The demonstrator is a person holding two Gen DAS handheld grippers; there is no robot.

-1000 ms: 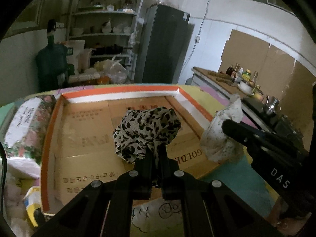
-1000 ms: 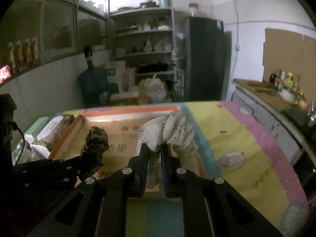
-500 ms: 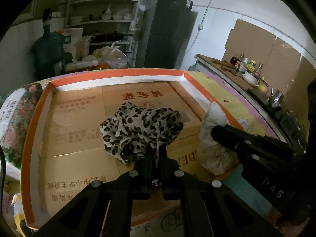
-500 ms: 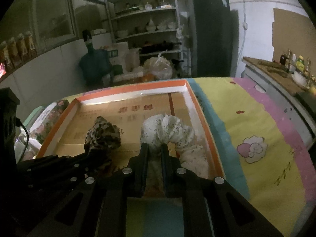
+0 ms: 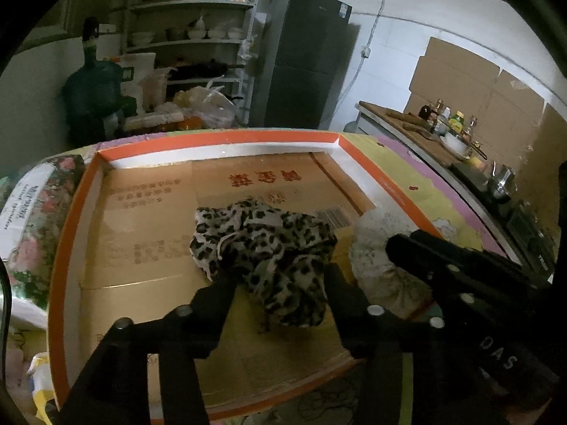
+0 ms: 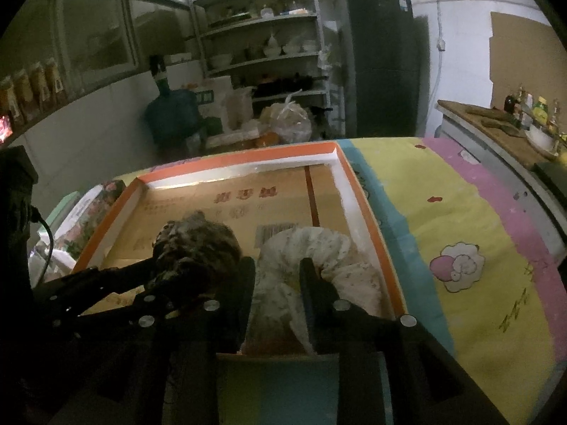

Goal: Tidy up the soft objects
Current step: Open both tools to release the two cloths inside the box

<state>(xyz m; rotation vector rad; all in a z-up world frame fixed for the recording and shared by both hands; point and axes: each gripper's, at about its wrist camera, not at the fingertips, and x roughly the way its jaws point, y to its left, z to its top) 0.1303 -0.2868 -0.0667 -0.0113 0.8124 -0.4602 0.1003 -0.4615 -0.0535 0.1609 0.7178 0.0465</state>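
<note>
Left tongs (image 5: 280, 279) are spread wide, with the leopard cloth (image 5: 264, 244) lying loose between them on the cardboard floor of the orange-rimmed box (image 5: 219, 140). The right view shows the right tongs (image 6: 276, 272) spread too, straddling the white speckled cloth (image 6: 312, 248) by the box's right wall. Only that view shows the sheep print (image 6: 457, 265) on the worktop cover.

Leopard-print cloth (image 5: 269, 248), white speckled cloth (image 6: 312, 248), orange-rimmed tray (image 5: 219, 139), brown cardboard liner (image 5: 141, 219), pastel striped tablecloth (image 6: 460, 233), black grippers (image 5: 280, 283)
</note>
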